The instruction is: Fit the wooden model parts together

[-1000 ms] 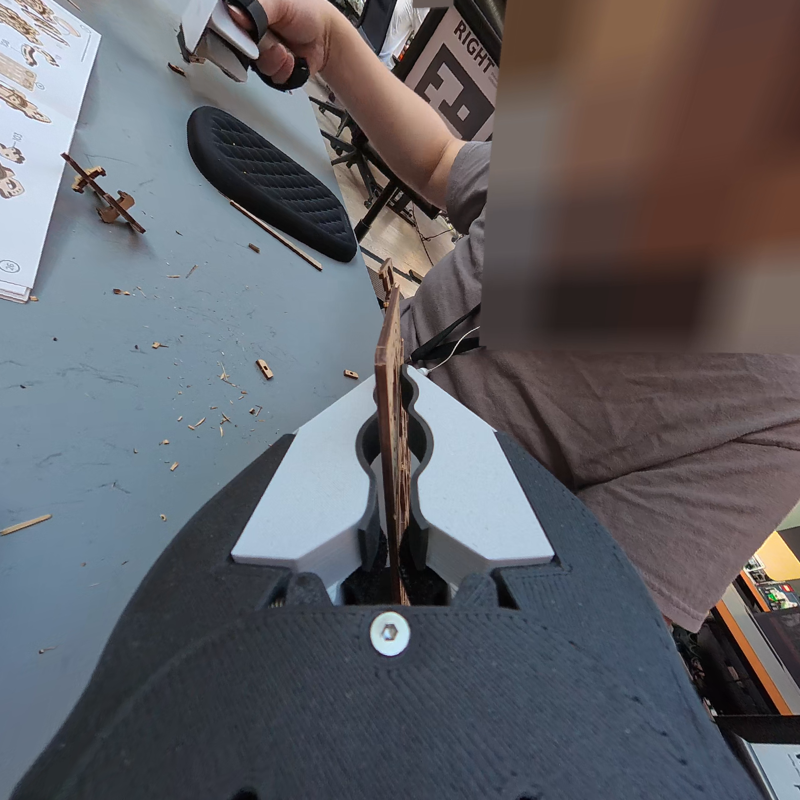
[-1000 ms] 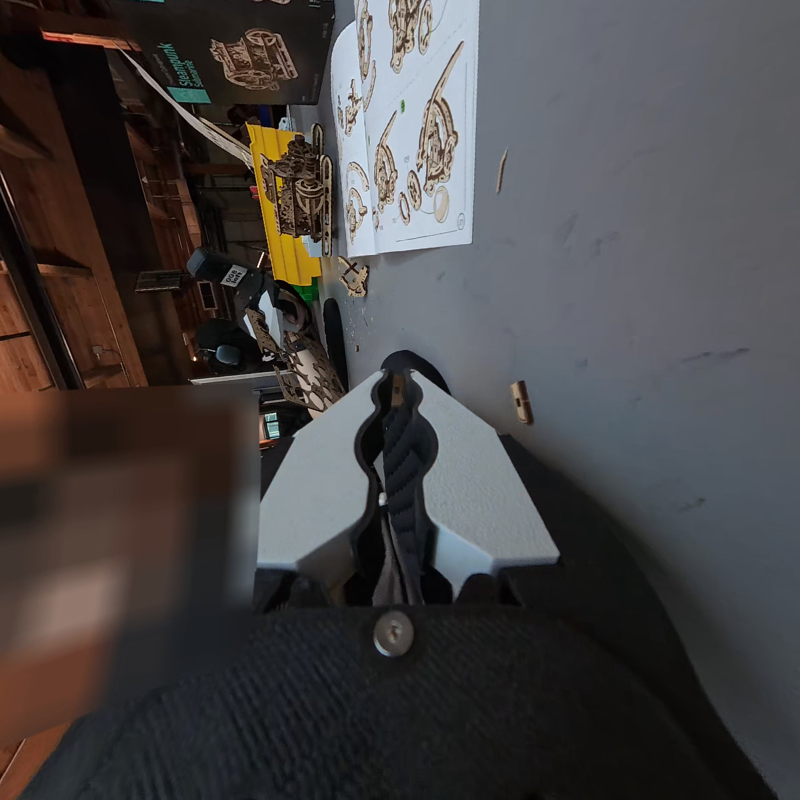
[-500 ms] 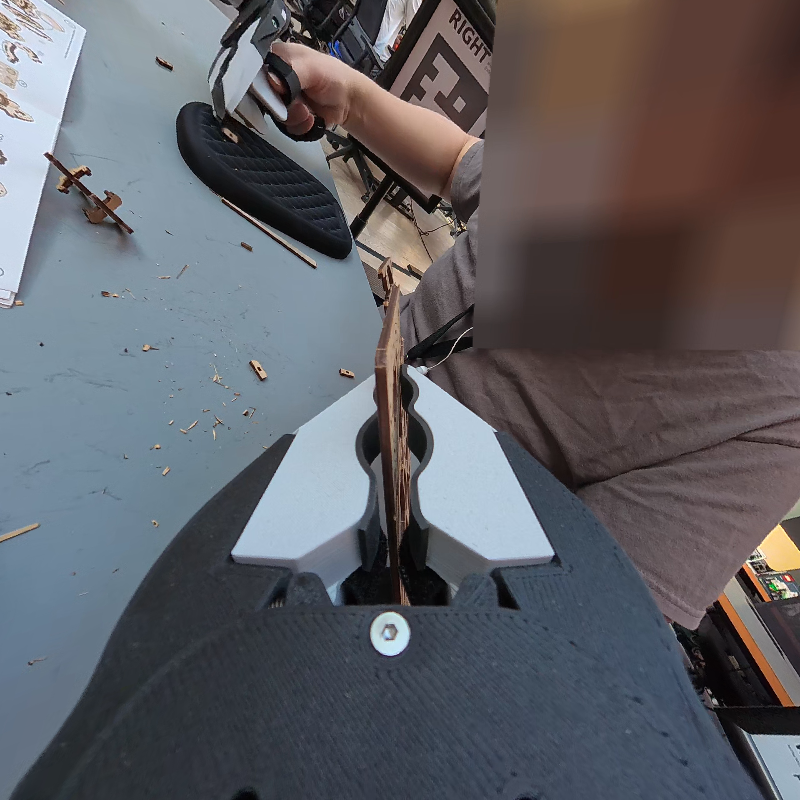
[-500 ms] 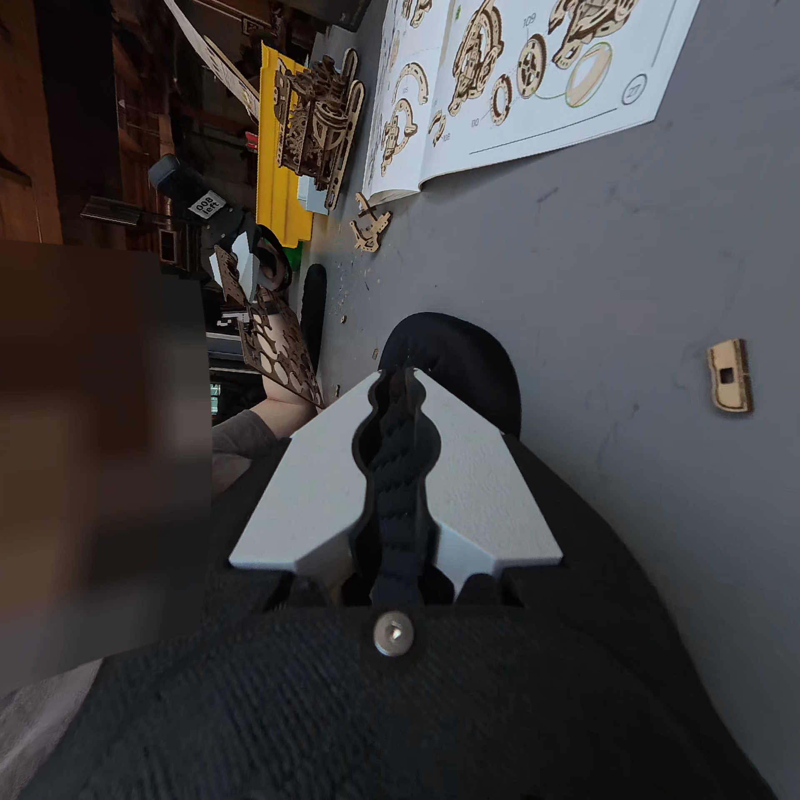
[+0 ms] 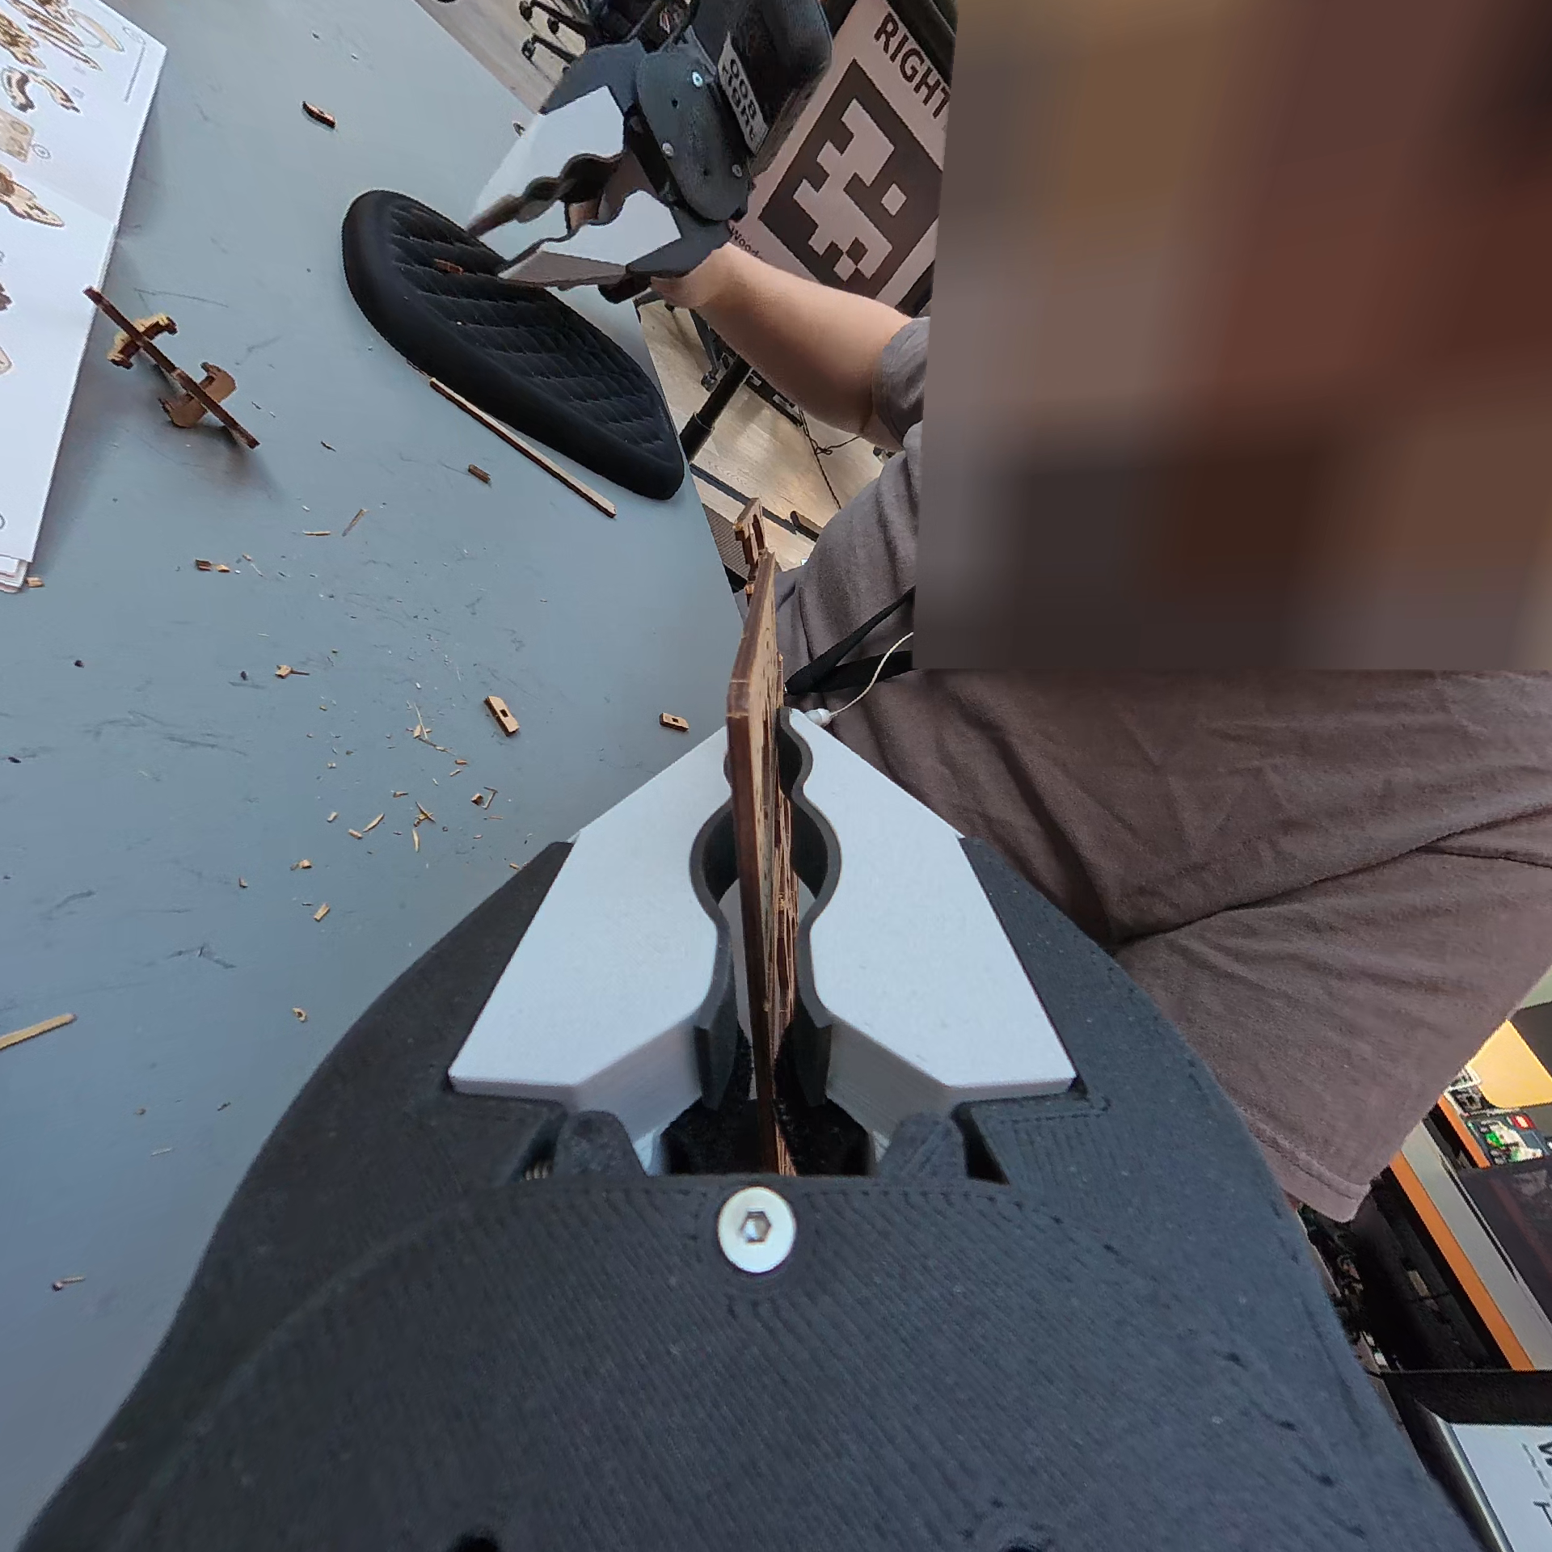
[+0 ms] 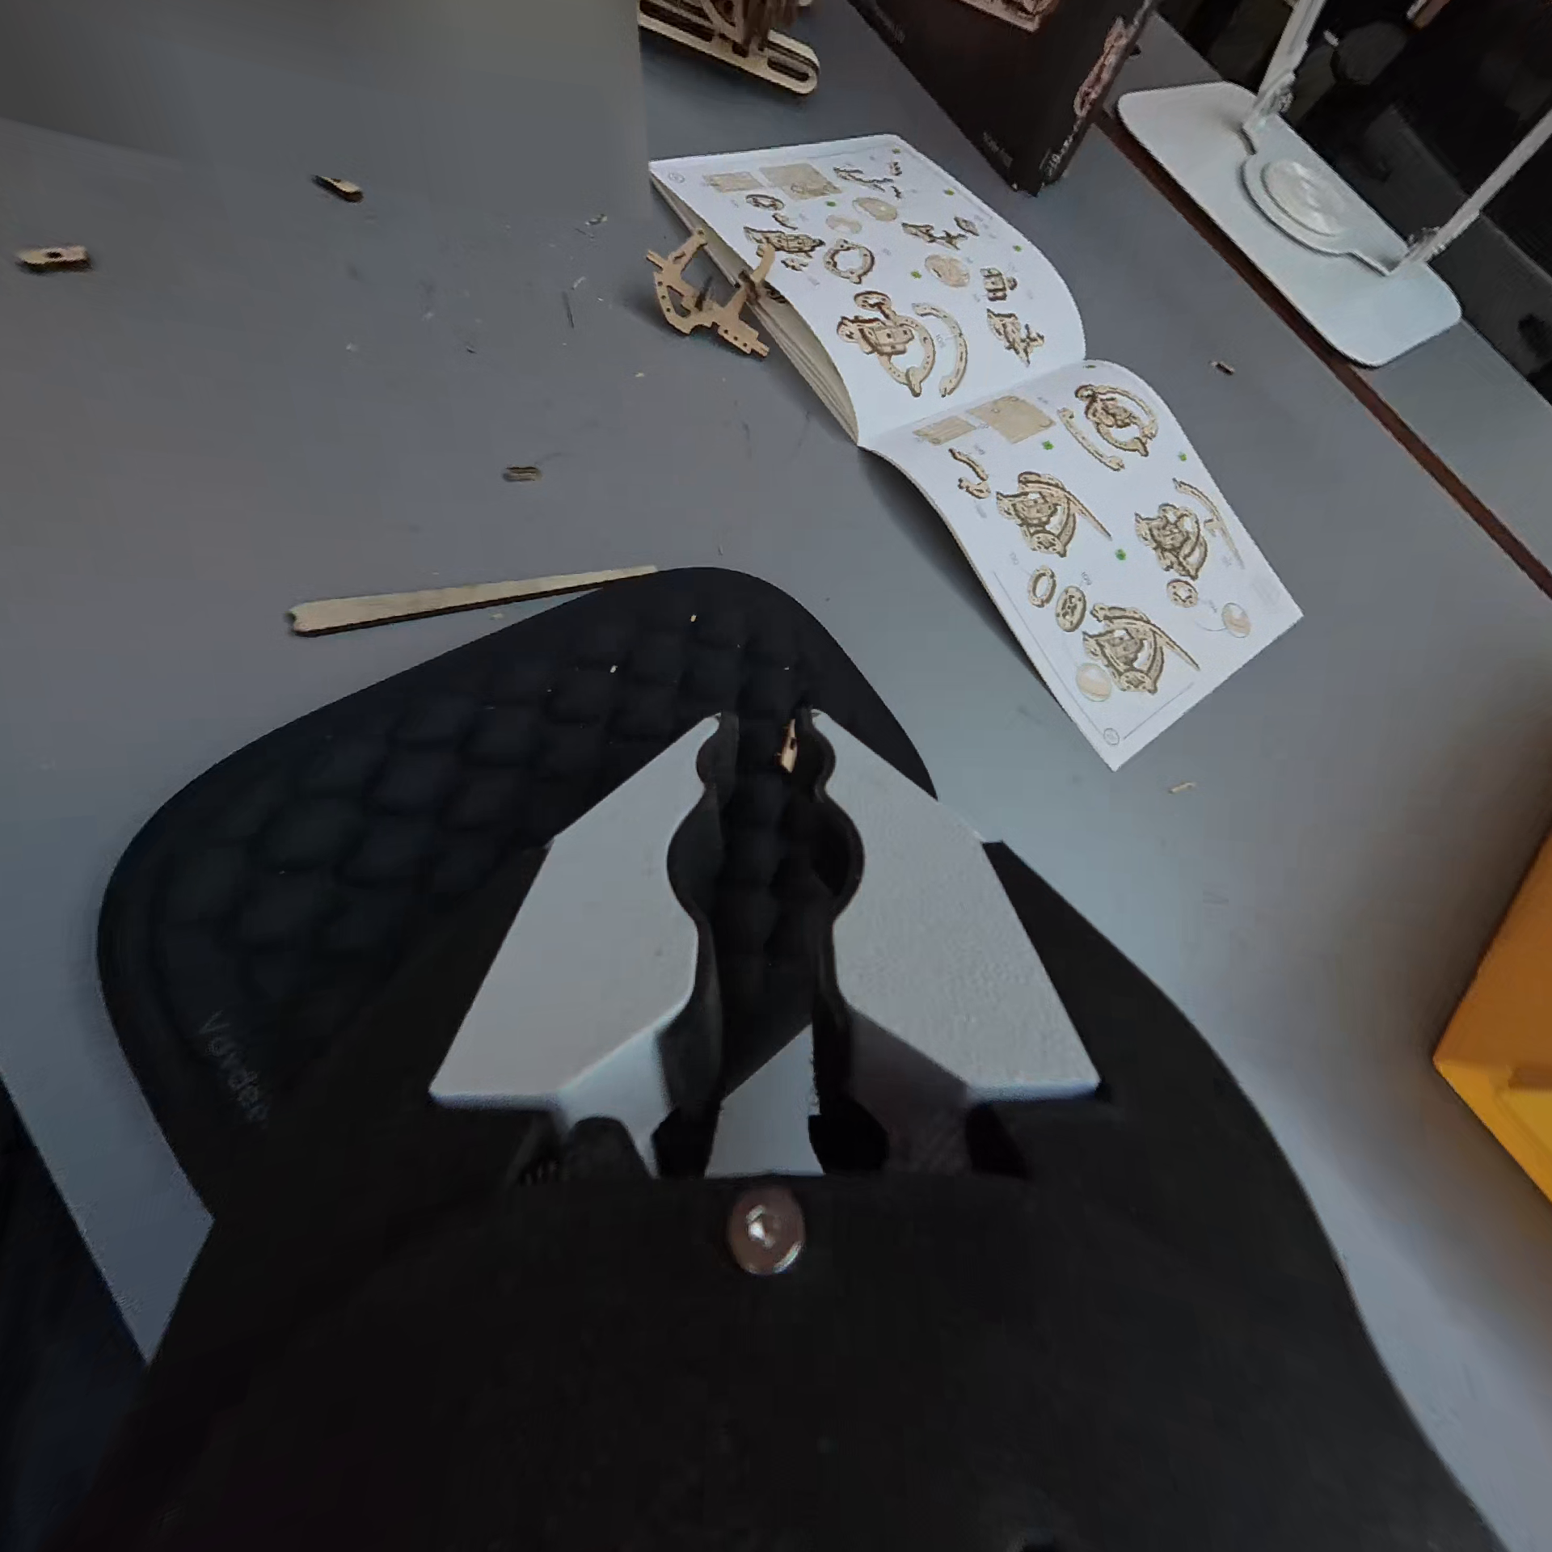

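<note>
My left gripper (image 5: 760, 732) is shut on a thin brown wooden sheet (image 5: 754, 655). It holds the sheet edge-on and upright, off the table's near edge, in front of a person's grey shirt. My right gripper (image 6: 766, 726) hovers over a black quilted pad (image 6: 420, 798) with its jaws a little apart. A small wooden piece (image 6: 788, 749) sits against the right finger's inner face, and the left pad is clear of it. The left wrist view shows this gripper (image 5: 490, 249) tilted down at the pad (image 5: 521, 353), with the small piece (image 5: 448, 267) lying on the pad by its tips.
An open instruction booklet (image 6: 966, 403) lies on the grey table (image 6: 252, 378), with a small wooden sub-assembly (image 6: 701, 298) beside it. A wooden strip (image 6: 462, 598) lies along the pad's edge. A built model (image 6: 731, 34), a dark box (image 6: 1008, 76), a white stand (image 6: 1293, 227) and a yellow box (image 6: 1503, 1033) stand around. Wood chips are scattered. The left gripper's tips are roughly 30 cm from the right gripper's. Both grippers' tips are roughly 20 cm from the small wooden sub-assembly (image 6: 701, 298). The left camera catches it too, in the left wrist view (image 5: 188, 403).
My right gripper swung over the black pad and opened. The small wooden piece pinched at its tips a second ago is no longer gripped. My left gripper has kept still with the sheet.
</note>
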Motion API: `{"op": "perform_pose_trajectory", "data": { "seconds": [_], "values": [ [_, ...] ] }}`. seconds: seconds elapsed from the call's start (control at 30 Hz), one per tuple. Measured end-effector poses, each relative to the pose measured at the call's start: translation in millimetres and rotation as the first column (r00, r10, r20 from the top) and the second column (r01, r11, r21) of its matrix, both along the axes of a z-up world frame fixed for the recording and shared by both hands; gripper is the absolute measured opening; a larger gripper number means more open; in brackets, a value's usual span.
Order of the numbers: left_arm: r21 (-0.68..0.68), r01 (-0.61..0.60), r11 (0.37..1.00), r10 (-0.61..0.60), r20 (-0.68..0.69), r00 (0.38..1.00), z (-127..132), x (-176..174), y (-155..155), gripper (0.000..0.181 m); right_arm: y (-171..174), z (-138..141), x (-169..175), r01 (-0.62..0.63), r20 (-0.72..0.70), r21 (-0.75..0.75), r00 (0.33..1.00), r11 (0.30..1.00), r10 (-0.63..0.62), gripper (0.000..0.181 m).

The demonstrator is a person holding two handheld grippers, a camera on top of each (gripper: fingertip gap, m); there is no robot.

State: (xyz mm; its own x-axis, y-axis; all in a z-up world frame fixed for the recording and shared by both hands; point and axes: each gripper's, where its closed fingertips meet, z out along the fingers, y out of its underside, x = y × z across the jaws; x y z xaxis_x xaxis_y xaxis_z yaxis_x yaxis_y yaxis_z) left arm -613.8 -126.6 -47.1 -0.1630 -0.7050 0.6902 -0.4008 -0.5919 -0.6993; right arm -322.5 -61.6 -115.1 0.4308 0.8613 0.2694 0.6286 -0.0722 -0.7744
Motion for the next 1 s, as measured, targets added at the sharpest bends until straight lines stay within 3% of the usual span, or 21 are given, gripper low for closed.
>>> {"op": "perform_pose_trajectory", "data": {
  "seconds": [0.1,0.2,0.27,0.53,0.67,0.8,1.0],
  "values": [
    [-0.004,0.002,1.0,-0.002,-0.005,1.0,-1.3,0.6,0.2,0.0,9.5,-11.6,3.0,0.091,-0.083,-0.184,0.991,0.979,-0.108,0.019],
    [-0.004,0.003,1.0,-0.003,-0.008,1.0,-2.1,1.1,-0.1,0.0,12.8,-9.9,1.1,0.079,-0.195,-0.344,0.969,0.936,-0.153,0.007],
    [-0.002,0.003,1.0,-0.003,-0.008,1.0,-1.8,0.9,-0.4,0.0,10.3,-15.8,-0.5,0.058,-0.181,-0.402,0.973,0.914,-0.142,0.015],
    [-0.004,0.002,1.0,-0.002,-0.014,1.0,-3.2,0.7,0.2,0.0,10.7,-18.1,-2.8,0.055,-0.113,-0.362,0.988,0.931,-0.102,0.004],
    [-0.002,0.001,1.0,-0.001,-0.014,1.0,-2.8,0.3,0.1,0.0,12.8,-5.2,-1.2,0.056,-0.131,-0.33,0.986,0.942,-0.105,0.004],
    [-0.002,0.002,1.0,-0.002,-0.018,1.0,-3.3,0.5,0.0,0.0,68.9,14.6,50.5,0.248,-0.017,-0.084,0.968,0.965,-0.25,0.004],
    [0.003,0.003,1.0,-0.003,-0.017,1.0,-2.9,1.3,-0.9,0.0,107.5,-19.5,88.5,0.378,0.186,-0.099,0.916,0.921,-0.356,0.004]
  ]
}}
